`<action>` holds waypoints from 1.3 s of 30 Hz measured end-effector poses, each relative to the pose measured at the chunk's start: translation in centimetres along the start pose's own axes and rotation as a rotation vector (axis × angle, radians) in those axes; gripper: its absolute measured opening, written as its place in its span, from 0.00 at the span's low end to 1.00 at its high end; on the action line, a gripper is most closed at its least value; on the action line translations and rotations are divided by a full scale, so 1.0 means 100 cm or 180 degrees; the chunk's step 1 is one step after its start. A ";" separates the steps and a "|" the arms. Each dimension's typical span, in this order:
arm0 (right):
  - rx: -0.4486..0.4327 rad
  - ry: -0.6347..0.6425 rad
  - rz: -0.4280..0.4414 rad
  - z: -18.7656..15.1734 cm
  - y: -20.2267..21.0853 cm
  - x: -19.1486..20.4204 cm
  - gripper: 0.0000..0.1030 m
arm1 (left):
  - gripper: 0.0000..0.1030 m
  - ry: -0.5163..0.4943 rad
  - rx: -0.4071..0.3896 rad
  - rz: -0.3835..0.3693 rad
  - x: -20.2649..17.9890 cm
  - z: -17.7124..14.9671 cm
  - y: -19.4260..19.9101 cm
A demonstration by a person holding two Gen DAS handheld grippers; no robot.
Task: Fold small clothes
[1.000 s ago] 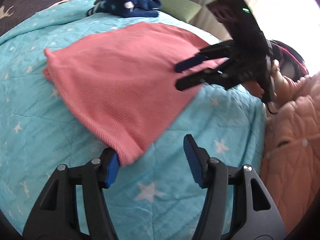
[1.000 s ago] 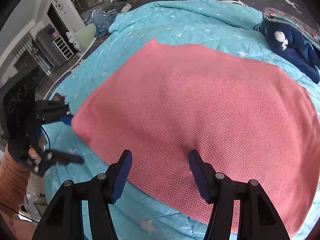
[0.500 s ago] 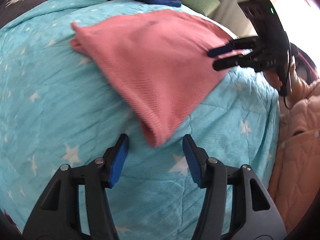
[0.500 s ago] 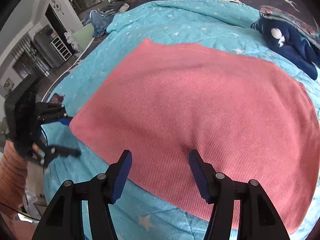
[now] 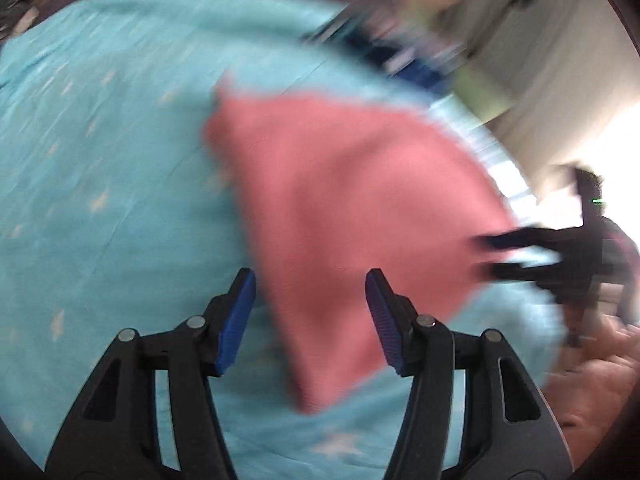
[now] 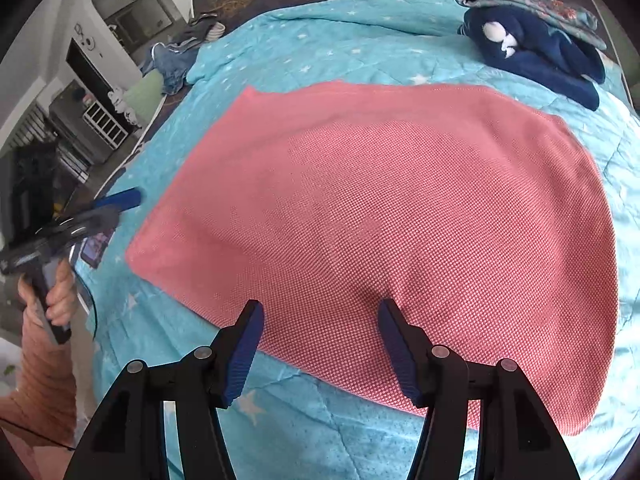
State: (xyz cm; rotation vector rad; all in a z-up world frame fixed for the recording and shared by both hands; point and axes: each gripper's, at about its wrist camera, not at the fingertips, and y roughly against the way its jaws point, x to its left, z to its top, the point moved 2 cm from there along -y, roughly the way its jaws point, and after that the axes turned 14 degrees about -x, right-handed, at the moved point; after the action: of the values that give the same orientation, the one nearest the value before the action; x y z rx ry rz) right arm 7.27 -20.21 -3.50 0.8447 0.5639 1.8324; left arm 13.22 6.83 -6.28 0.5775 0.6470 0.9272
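A pink knitted cloth lies spread flat on the turquoise star-print bedspread. My right gripper is open and empty, its jaws over the cloth's near edge. My left gripper is open and empty, its jaws straddling the cloth's near corner. The left wrist view is motion-blurred; the cloth fills its middle. The left gripper also shows in the right wrist view, just off the cloth's left corner. The right gripper shows in the left wrist view at the cloth's right edge.
A folded navy garment and a floral folded piece lie at the bed's far right. A blue garment pile sits at the far left edge. A phone-like object lies near the bed's left edge. Furniture stands beyond.
My left gripper has swung left and around the cloth's corner, so the corner now lies between its jaws. My right gripper has held nearly still over the near edge.
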 end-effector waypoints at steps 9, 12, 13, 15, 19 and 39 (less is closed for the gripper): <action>0.0007 0.0436 -0.0043 -0.002 -0.001 0.019 0.59 | 0.58 0.0099 -0.0190 0.0169 0.008 -0.004 0.024; -0.0007 0.0900 0.0033 -0.001 -0.006 0.053 0.60 | 0.58 0.0322 -0.0397 0.0162 0.021 0.000 0.042; -0.0008 0.1079 0.0074 -0.002 -0.010 0.068 0.60 | 0.59 0.0418 -0.0479 0.0161 0.024 -0.001 0.047; -0.0041 0.1444 0.0148 -0.004 -0.020 0.099 0.68 | 0.64 0.0627 -0.0645 0.0195 0.035 -0.001 0.058; -0.0073 0.1980 0.0057 -0.011 -0.047 0.141 0.70 | 0.67 0.0977 -0.0790 0.0253 0.056 -0.008 0.069; -0.0328 0.0913 0.0474 0.033 -0.059 0.141 0.09 | 0.68 0.1319 -0.0804 0.0202 0.086 -0.012 0.064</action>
State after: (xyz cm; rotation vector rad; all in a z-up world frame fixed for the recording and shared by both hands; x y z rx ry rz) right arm 9.68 -4.90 -1.37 0.5704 0.5923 2.1183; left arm 12.76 17.50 -4.81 0.1793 0.8685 1.1817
